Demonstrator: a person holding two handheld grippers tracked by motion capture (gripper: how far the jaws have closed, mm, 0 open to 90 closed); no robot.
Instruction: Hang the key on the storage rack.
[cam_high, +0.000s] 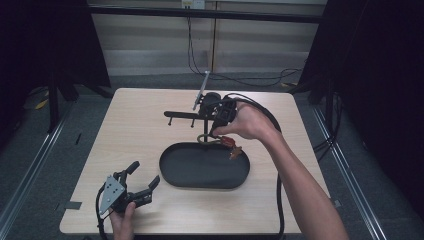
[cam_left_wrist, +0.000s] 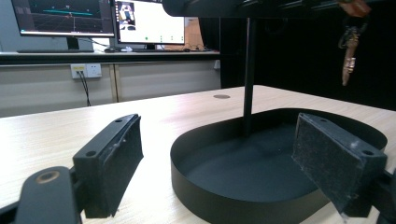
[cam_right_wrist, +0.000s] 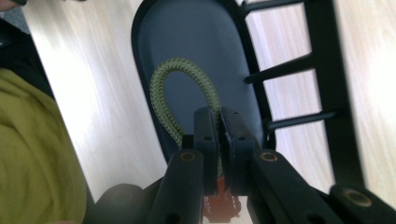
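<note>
Dark curtains are seen on both sides of a pale wooden tabletop (cam_high: 140, 145), with a grey floor and a cabinet wall behind it; two lit monitors (cam_left_wrist: 107, 21) are shown on a shelf in the left gripper view.

A black oval tray (cam_high: 205, 167) is placed near the middle of the tabletop. From its far end a thin black post (cam_left_wrist: 249, 77) rises, and a black rack with short pegs (cam_high: 182, 116) is carried at its top, reaching out to the left above the wood.

The right tool (cam_high: 216, 131) is held in a hand (cam_high: 250, 122) over the far rim of the tray, just below the rack. Its jaws are pressed together on an olive-green cord loop (cam_right_wrist: 184, 93), which arches out past the pads above the tray's floor in the right gripper view. A bunch of keys with a reddish tag (cam_high: 231, 145) is seen dangling from the loop, clear of the tray; the same keys (cam_left_wrist: 349, 56) hang in the air at the upper right of the left gripper view.

The left tool (cam_high: 142, 182) is held low at the near left corner of the tabletop, beside the tray and apart from it. Its jaws are spread wide, with nothing between the pads (cam_left_wrist: 112, 163).
</note>
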